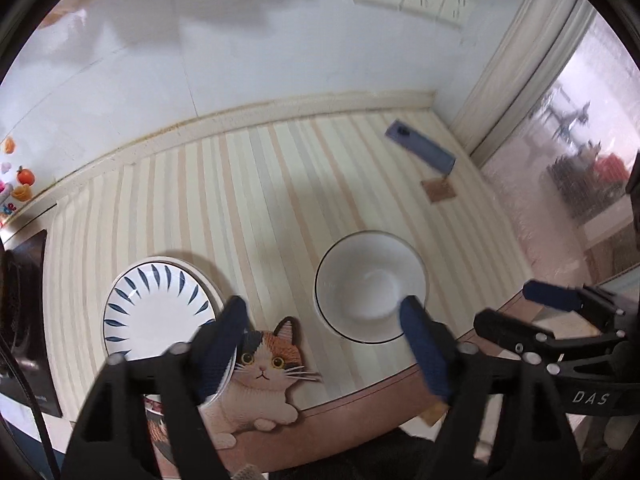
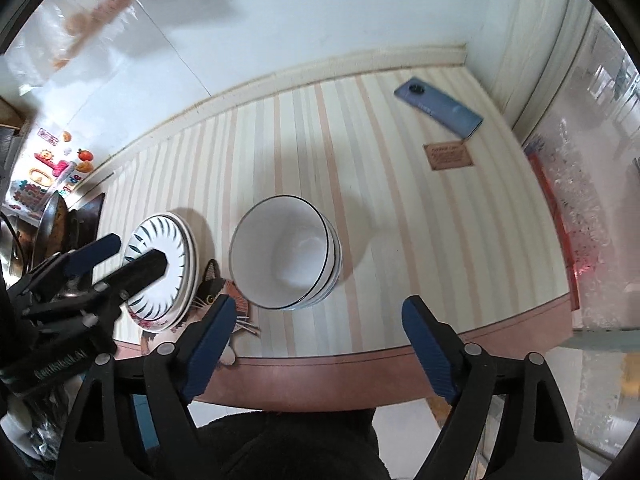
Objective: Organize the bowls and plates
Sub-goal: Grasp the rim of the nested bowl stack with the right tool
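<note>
The left gripper (image 1: pixel 324 312) is spread wide and grasps nothing; it hovers above the near edge of the table (image 1: pixel 280 184), its left finger over the near rim of the plates (image 1: pixel 158 308) and its right finger over the near rim of the bowls (image 1: pixel 370 286). The right gripper (image 2: pixel 316 312) is likewise released and empty, held off the table's near edge, with the bowls (image 2: pixel 286 254) just beyond and slightly left of the gap between its fingers.

The bowls are white with a thin dark rim line, nested in a stack and standing upright near the middle of the near edge. The plates, white with dark blue leaf strokes round the rim, are stacked toward the near left corner, well apart from the bowls. They rest partly on a cat-shaped mat (image 1: pixel 264 364) that lies at the near edge between the two stacks.

Near the far right corner a blue phone (image 2: pixel 438 106) lies face down, with a small brown card (image 2: pixel 450 155) just beside it on the near side. The table wears a striped cream and peach cover.
</note>
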### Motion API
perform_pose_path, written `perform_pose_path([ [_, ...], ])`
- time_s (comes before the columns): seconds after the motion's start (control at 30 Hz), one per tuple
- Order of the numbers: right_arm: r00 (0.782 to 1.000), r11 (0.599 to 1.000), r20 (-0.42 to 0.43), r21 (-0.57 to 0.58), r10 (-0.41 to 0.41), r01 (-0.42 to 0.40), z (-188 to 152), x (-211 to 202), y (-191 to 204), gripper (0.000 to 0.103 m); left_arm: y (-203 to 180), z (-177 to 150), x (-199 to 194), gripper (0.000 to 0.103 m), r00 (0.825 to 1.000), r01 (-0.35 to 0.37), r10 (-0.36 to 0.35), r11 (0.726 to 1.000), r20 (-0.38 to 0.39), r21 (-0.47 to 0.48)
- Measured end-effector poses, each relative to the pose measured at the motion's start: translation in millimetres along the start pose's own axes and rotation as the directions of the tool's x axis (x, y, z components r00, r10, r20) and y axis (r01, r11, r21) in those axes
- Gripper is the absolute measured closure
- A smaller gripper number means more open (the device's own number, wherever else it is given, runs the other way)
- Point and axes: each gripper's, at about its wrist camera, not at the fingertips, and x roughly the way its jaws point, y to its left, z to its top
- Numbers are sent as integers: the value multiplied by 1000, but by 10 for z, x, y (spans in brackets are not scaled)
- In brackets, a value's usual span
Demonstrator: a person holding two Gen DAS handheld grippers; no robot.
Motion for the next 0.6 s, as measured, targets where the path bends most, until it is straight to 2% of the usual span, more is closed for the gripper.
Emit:
perform_pose_path([
  [0.17,998,1000,61,-12,-17,17,-112,-363,68,12,-9,-37,-319,19,998,25,-24,1000,65,-7],
  [0.23,996,1000,90,-14,-15,16,-159,-522,83,11,-24,-45,-413,6,996,43,-43,999,75,1],
  [0.4,993,1000,118,-12,17,-16,-239,-757,101,11,-54,-68,-564,6,992,69,-69,998,109,4],
  [0.6,993,1000,117,13,18,-19,-203,-728,14,11,-44,-26,-528,6,992,79,-77,997,102,-10],
])
